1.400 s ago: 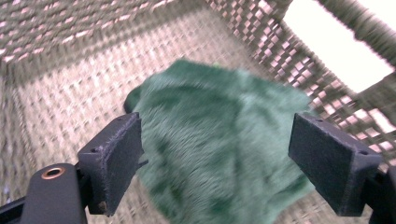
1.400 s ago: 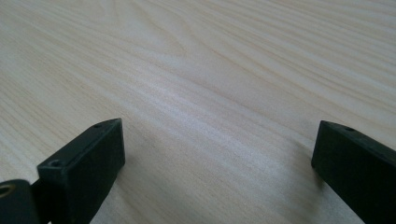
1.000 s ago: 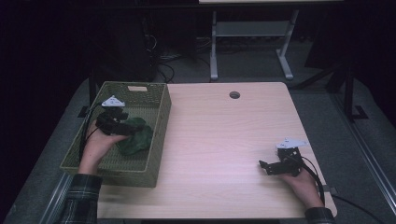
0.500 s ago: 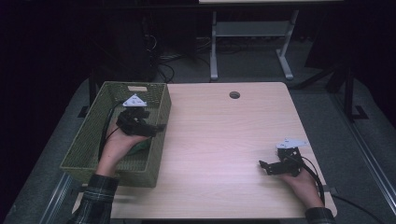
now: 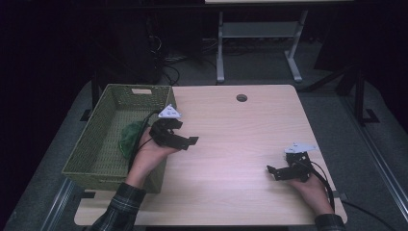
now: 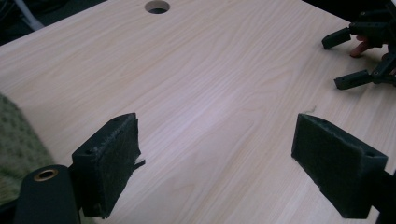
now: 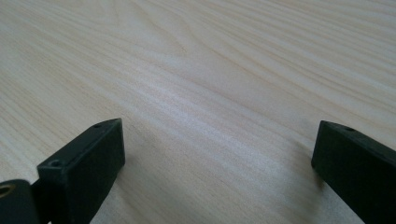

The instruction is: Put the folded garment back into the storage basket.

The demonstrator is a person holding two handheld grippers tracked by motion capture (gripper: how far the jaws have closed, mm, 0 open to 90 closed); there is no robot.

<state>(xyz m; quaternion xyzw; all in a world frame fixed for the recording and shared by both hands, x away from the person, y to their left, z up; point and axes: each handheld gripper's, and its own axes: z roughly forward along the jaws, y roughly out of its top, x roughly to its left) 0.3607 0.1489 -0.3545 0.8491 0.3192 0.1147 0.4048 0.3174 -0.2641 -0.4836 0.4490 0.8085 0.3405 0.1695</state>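
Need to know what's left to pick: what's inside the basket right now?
The basket holds a crumpled green cloth against its right wall. The left gripper, open and empty, and its hand cover part of the cloth. The rest of the floor looks bare.

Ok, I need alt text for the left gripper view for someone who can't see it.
The left hand-held gripper is open over a bare light wooden table, with nothing between its two black padded jaws. A green woven basket edges in at the left, a round hole sits in the tabletop at the far end, and the other hand-held gripper shows at upper right.
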